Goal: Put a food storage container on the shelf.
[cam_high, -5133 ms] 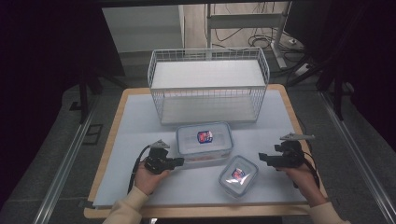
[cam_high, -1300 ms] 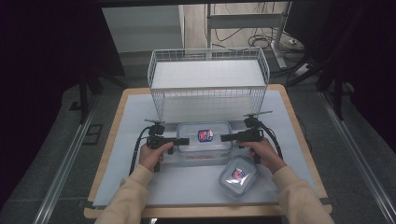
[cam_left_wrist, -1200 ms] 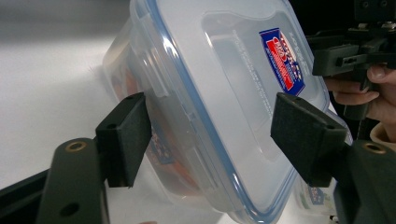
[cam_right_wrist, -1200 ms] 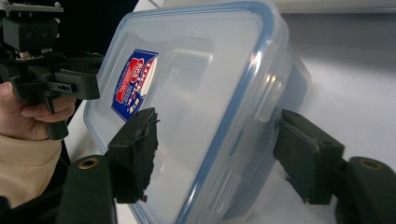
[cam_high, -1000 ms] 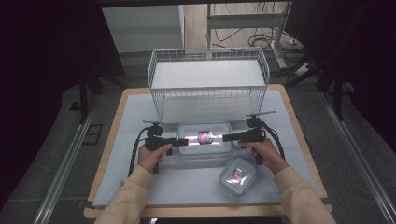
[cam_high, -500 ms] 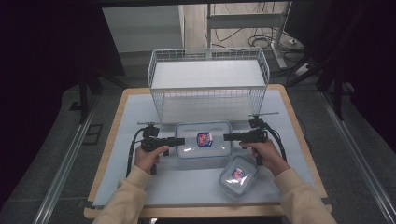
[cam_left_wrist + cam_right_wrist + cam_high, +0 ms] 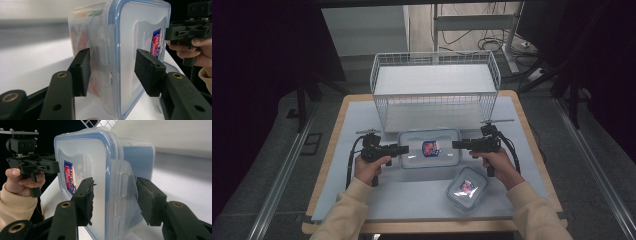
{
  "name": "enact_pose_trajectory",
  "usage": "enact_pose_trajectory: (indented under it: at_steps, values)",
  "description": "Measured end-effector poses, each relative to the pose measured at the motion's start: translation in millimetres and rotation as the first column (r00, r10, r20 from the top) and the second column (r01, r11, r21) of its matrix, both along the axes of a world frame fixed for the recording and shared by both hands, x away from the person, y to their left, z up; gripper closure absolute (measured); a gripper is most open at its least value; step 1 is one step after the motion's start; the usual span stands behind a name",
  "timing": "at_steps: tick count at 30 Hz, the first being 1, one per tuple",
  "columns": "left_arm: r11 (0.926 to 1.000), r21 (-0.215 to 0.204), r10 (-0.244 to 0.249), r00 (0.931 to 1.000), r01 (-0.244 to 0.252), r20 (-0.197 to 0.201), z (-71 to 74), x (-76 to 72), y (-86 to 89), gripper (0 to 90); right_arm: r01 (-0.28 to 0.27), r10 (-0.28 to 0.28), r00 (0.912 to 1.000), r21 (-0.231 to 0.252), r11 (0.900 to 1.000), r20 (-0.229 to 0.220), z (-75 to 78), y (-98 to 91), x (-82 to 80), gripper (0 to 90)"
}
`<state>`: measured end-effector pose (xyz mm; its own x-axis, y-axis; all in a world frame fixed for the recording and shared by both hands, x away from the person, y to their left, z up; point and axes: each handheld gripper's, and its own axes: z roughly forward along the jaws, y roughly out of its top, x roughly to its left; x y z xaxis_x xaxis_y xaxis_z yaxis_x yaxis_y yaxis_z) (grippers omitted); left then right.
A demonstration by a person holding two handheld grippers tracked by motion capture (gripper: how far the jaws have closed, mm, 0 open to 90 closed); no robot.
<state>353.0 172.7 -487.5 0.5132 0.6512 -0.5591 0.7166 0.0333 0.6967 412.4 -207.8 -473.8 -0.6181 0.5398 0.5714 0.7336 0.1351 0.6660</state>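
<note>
A large clear lidded container [image 7: 429, 148] with a red-and-blue label sits mid-table in front of the wire basket. My left gripper [image 7: 404, 149] is at its left end and my right gripper [image 7: 457, 145] at its right end, both level and pointing inward. In the left gripper view the jaws [image 7: 112, 72] have just been closing across the container [image 7: 140, 32], one pad on the lid and one under the base. The right gripper [image 7: 115, 200] has done the same on the container [image 7: 82, 152] around the latch flap. Each view shows the other hand's gripper [image 7: 186, 32] [image 7: 32, 166] beyond.
A smaller clear lidded container [image 7: 467, 187] lies near the front, just below the right hand. A white wire basket [image 7: 432, 56] stands behind the large container at the table's far side. The pale mat [image 7: 362, 120] has bare room at left and right.
Both grippers have come from the front of the table to the large container's two ends. Over the last second their jaws narrowed onto it while the hands stayed almost still.
</note>
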Motion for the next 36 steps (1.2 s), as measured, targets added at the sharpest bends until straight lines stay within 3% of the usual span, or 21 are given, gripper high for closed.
enact_pose_trajectory:
  at_steps: [11, 20, 36]
  values:
    - [1.0, -0.002, 0.0, 0.9961, 0.0, 0.089, 25.3, -6.8, -0.2, 48.6, -0.006, 0.006, 0.9942, 0.005, 1.0, 0.108, 31.4, -1.3, -7.9, 49.2]
    - [1.0, 0.006, 0.0, 0.9863, -0.001, 0.165, 54.9, -11.5, 0.6, 48.7, -0.013, 0.01, 0.9838, 0.016, 0.9998, 0.179, 58.6, -0.6, -11.8, 49.3]
    - [0.9998, 0.017, -0.012, 0.9682, 0.008, 0.25, 100.8, -3.4, -3.7, 48.7, -0.002, -0.006, 0.965, 0.031, 0.9995, 0.262, 102.3, -5.2, -10.7, 49.2]
